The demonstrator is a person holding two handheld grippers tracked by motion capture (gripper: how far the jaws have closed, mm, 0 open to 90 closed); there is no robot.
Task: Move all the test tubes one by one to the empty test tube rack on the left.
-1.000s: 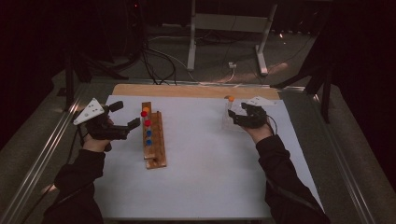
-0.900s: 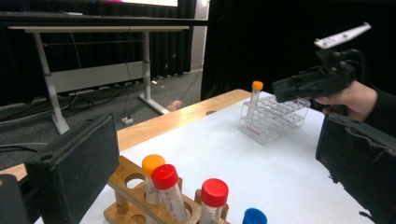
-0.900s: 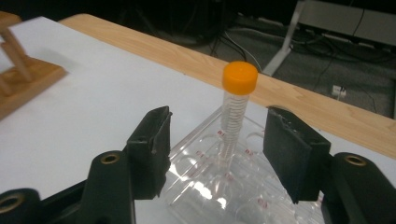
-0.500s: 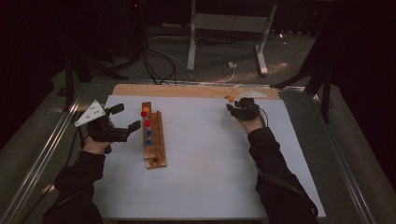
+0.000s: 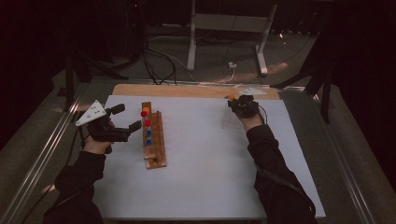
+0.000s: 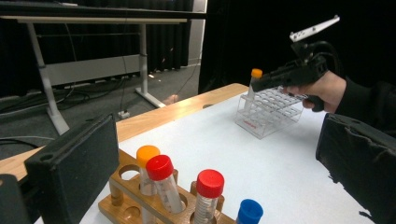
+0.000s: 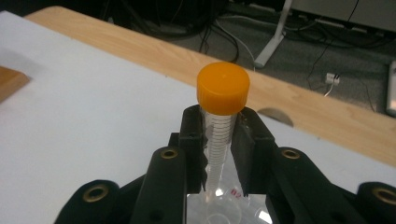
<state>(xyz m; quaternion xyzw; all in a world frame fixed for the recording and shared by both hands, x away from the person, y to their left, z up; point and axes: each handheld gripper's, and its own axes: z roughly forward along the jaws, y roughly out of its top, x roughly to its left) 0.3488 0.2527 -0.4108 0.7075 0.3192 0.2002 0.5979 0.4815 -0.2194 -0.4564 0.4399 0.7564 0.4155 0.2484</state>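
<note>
The right gripper (image 7: 218, 154) was pinching a tube (image 7: 219, 135); its jaws had just been closing, and now the black pads pressed on both sides of the clear barrel below the cap. In the right gripper view this tube stood upright in the middle of the frame, over a clear plastic rack (image 7: 224, 207) at the lower edge. The tube was thin and see-through, with fine printed marks, and its orange cap (image 7: 223, 88) was round and smooth. In the high view the gripper (image 5: 236, 103) was in the upper right of the white table (image 5: 205, 177). The left gripper (image 5: 125, 117) was spread wide and held nothing, just beside a wooden rack (image 5: 154, 144) with tubes of red, blue and orange caps.
</note>
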